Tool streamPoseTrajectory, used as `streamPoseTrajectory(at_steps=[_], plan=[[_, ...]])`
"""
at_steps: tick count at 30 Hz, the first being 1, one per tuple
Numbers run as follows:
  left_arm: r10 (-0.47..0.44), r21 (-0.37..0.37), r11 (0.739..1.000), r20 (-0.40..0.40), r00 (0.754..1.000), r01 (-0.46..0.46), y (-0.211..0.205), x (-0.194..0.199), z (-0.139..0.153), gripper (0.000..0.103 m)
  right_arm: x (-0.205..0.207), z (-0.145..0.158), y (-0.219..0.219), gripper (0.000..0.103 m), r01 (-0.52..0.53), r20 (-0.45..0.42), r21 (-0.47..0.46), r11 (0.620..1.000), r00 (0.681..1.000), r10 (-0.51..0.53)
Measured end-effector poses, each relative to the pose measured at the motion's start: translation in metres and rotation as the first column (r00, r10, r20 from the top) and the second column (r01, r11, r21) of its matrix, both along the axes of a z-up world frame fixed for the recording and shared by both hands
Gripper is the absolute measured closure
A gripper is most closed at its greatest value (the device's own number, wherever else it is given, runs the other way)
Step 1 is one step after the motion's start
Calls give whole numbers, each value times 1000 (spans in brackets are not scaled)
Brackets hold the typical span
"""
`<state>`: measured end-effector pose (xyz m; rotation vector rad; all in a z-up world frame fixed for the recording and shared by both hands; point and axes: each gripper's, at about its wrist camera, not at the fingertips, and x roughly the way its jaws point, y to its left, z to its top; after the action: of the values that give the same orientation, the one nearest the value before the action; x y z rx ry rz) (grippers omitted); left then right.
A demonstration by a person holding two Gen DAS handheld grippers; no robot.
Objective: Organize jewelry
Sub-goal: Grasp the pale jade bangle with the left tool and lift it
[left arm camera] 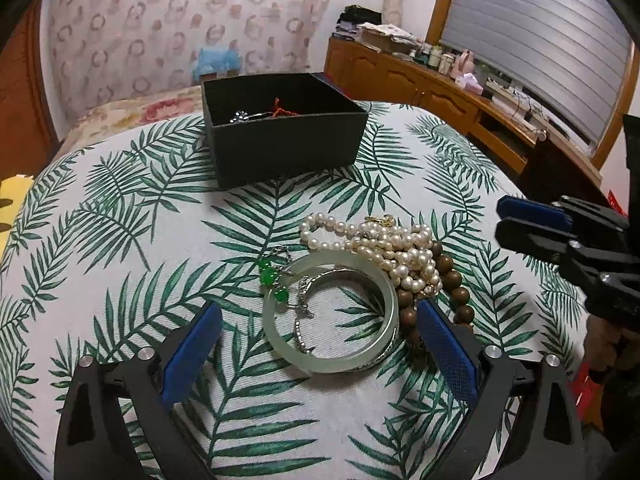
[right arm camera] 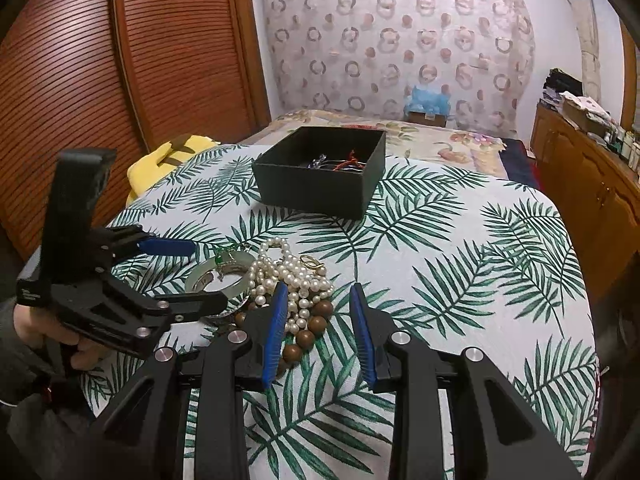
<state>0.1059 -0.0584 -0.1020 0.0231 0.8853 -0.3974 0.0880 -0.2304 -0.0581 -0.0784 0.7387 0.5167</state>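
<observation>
A desk under a white cloth printed with green palm fronds [left arm camera: 120,240] carries everything. Toward its far edge stands a black square cardboard box [left arm camera: 280,136], open-topped, with a red cord and some silvery pieces inside. Nearer the middle lies a heap of jewelry: a pale green jade bangle [left arm camera: 332,356], a white pearl necklace [left arm camera: 384,248] and a string of brown wooden beads [right arm camera: 310,330], all touching. The left gripper [left arm camera: 320,348] has its blue-padded fingers spread wide around the bangle. The right gripper [right arm camera: 320,336] hangs over the wooden beads, fingers apart, gripping nothing.
</observation>
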Motion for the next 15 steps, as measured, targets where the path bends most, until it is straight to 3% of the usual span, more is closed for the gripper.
streamPoseTrajectory(at_steps=[5, 8, 15], plan=[[12, 22, 1000, -10, 1000, -12, -3, 2, -6, 21, 0, -1, -5, 69, 9, -3, 15, 1000, 1000, -9], [12, 11, 1000, -7, 1000, -12, -1, 2, -4, 35, -1, -3, -5, 69, 8, -6, 17, 1000, 1000, -8], [-3, 0, 1000, 29, 1000, 3, 3, -10, 6, 35, 0, -7, -1, 69, 3, -11, 14, 1000, 1000, -2]])
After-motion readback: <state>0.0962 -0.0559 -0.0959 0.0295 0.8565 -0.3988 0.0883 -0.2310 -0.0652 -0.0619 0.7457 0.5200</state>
